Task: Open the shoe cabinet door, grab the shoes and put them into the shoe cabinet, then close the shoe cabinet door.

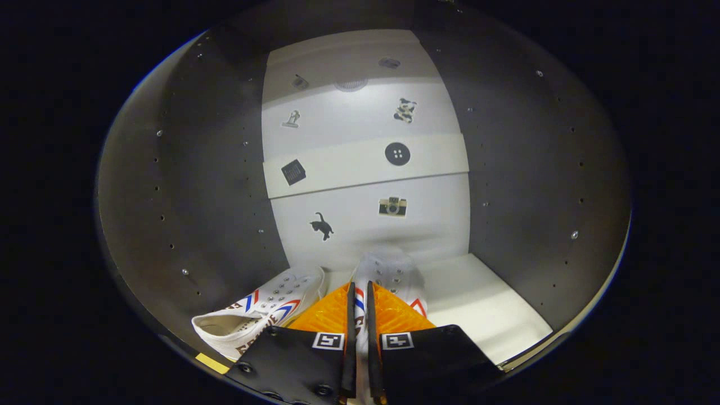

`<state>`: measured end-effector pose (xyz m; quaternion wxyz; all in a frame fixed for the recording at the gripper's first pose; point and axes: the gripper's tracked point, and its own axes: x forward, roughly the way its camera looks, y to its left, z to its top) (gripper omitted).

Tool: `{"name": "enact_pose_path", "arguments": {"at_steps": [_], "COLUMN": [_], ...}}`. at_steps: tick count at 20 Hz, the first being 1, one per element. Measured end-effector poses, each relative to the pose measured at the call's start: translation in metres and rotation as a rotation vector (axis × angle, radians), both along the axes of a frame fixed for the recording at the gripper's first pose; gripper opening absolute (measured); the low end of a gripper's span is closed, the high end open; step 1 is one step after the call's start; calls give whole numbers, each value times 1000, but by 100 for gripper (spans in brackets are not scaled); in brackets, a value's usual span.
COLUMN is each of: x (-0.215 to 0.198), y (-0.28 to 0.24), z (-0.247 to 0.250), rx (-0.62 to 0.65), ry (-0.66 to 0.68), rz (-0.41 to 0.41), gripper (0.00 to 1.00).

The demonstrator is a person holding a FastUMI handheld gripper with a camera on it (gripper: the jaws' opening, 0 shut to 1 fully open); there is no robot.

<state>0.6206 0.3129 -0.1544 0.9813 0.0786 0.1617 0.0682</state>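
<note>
I am looking into the open shoe cabinet, whose white back wall (365,163) carries small stickers and whose sides are dark panels (191,185). Two white sneakers with red and blue stripes are here. One sneaker (256,318) lies on the white bottom shelf (484,304), left of my fingers, toe toward the back. The other sneaker (391,273) points toward the back wall, its toe just beyond my fingers. My gripper (360,298) is shut on this sneaker, with a thin strip of its side pinched between both fingers. Its heel is hidden by the gripper.
A white shelf board (365,163) crosses the cabinet at mid height above the shoes. Dark side panels (534,185) with rows of small holes close in left and right. Bare shelf floor lies to the right of the held sneaker.
</note>
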Motion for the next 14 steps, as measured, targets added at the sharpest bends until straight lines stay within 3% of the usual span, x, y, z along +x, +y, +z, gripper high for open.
{"name": "enact_pose_path", "arguments": {"at_steps": [1,7,14], "x": [-3,-56,-154], "y": [2,12,7], "z": [7,33,101], "rx": [-8,-87,-92], "ry": [-19,-51,-152], "rz": [9,53,92], "gripper": [20,99,99]}}
